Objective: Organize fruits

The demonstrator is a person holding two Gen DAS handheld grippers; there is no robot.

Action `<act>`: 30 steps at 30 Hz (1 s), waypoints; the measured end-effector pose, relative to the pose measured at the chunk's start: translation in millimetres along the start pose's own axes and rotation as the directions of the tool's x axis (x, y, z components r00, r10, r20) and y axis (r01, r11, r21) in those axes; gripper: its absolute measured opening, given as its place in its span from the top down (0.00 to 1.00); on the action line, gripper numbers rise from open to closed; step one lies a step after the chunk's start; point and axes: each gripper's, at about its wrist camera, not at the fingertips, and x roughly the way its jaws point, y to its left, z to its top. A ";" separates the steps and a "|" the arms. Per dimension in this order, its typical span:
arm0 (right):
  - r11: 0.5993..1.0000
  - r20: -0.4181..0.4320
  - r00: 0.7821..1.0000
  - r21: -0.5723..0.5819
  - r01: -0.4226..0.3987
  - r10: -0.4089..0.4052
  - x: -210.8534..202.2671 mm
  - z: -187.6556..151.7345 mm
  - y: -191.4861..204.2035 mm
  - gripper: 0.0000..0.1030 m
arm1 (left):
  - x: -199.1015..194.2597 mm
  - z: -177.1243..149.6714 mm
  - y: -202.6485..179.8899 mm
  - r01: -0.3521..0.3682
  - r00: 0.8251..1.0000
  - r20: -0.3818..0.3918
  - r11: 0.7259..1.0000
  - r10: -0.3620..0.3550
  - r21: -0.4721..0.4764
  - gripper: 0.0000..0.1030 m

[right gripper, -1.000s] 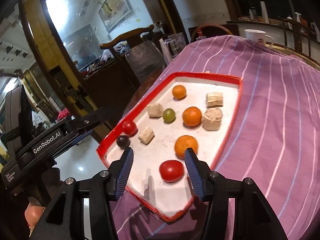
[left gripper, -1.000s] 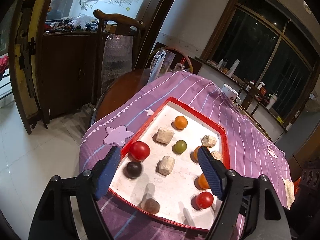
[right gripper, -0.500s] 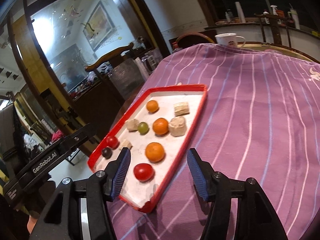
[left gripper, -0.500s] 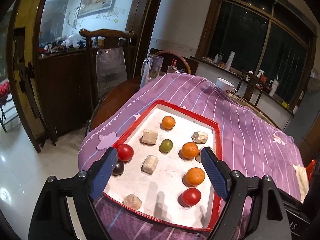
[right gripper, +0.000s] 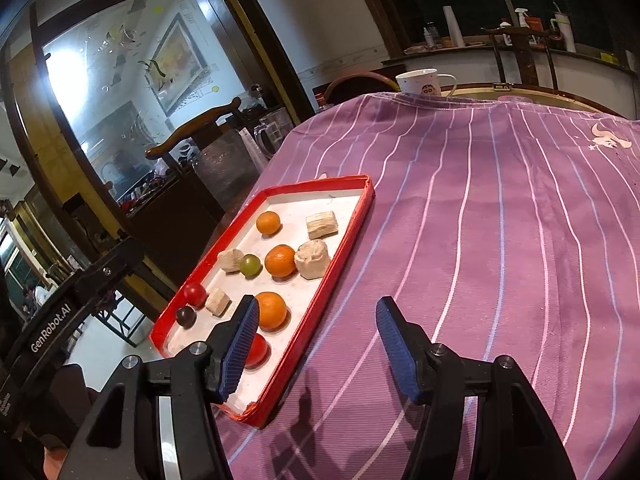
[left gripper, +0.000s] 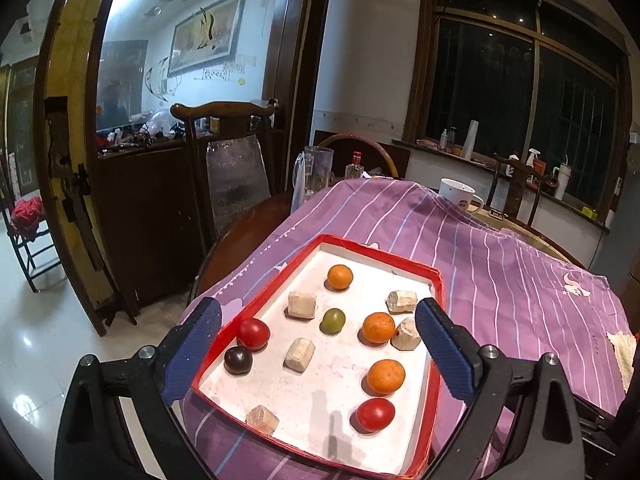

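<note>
Both your left tool [left gripper: 318, 346] and right tool [right gripper: 314, 346] hang wide and empty. The fruits sit in the red-rimmed tray [left gripper: 434, 276]; the near tomato [left gripper: 375, 414] looks smooth and soft, so pinch its middle gently.

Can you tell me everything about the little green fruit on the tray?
The green fruit is small, round and smooth, a yellowish olive green, maybe a grape. It sits near the middle of the white floor of the red-rimmed tray. It lies between a pale block and an orange; whether it touches them is unclear. Neither gripper holds it.
</note>
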 end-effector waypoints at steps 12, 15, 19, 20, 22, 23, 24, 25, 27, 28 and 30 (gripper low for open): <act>0.992 0.051 0.992 -0.049 0.114 -0.111 -12.8 -4.3 -1.7 0.35 | 1.2 -7.9 -25.2 -0.054 0.998 -0.023 0.995 0.056 0.083 0.04; 0.987 0.071 0.986 -0.058 0.152 -0.148 -16.5 -4.6 -3.4 0.34 | 4.0 -10.2 -29.8 -0.057 0.997 -0.041 0.993 0.062 0.103 0.04; 0.986 0.057 0.986 -0.038 0.160 -0.157 -15.4 -4.9 -9.0 0.33 | 6.6 -13.3 -32.6 -0.051 0.996 -0.063 0.992 0.059 0.114 0.04; 0.986 0.052 0.986 -0.037 0.162 -0.160 -14.9 -5.2 -9.7 0.33 | 6.9 -13.7 -32.7 -0.046 0.996 -0.067 0.992 0.054 0.114 0.04; 0.985 0.050 0.985 -0.041 0.165 -0.162 -14.8 -6.4 -9.2 0.33 | 8.0 -14.0 -33.0 -0.034 0.996 -0.079 0.994 0.043 0.108 0.04; 0.985 0.049 0.985 -0.046 0.166 -0.164 -13.6 -6.2 -8.0 0.33 | 8.5 -13.8 -32.7 -0.027 0.996 -0.084 0.994 0.035 0.104 0.04; 0.984 0.046 0.985 -0.054 0.167 -0.165 -13.1 -6.8 -6.6 0.33 | 9.3 -13.4 -33.0 -0.020 0.996 -0.090 0.995 0.029 0.101 0.04; 0.984 0.044 0.985 -0.061 0.168 -0.166 -12.7 -7.6 -5.1 0.32 | 9.5 -13.7 -32.6 -0.011 0.995 -0.096 0.995 0.020 0.098 0.04; 0.982 0.043 0.985 -0.073 0.172 -0.169 -12.0 -8.5 -2.4 0.32 | 9.1 -14.2 -32.1 -0.007 0.995 -0.098 0.996 0.016 0.094 0.04; 0.982 0.043 0.984 -0.079 0.174 -0.171 -12.0 -9.3 -1.2 0.32 | 8.9 -14.7 -31.6 -0.003 0.995 -0.099 0.996 0.013 0.092 0.04; 0.980 0.042 0.984 -0.085 0.177 -0.174 -11.8 -10.8 0.5 0.32 | 8.5 -14.9 -30.2 0.003 0.995 -0.103 0.996 0.005 0.086 0.04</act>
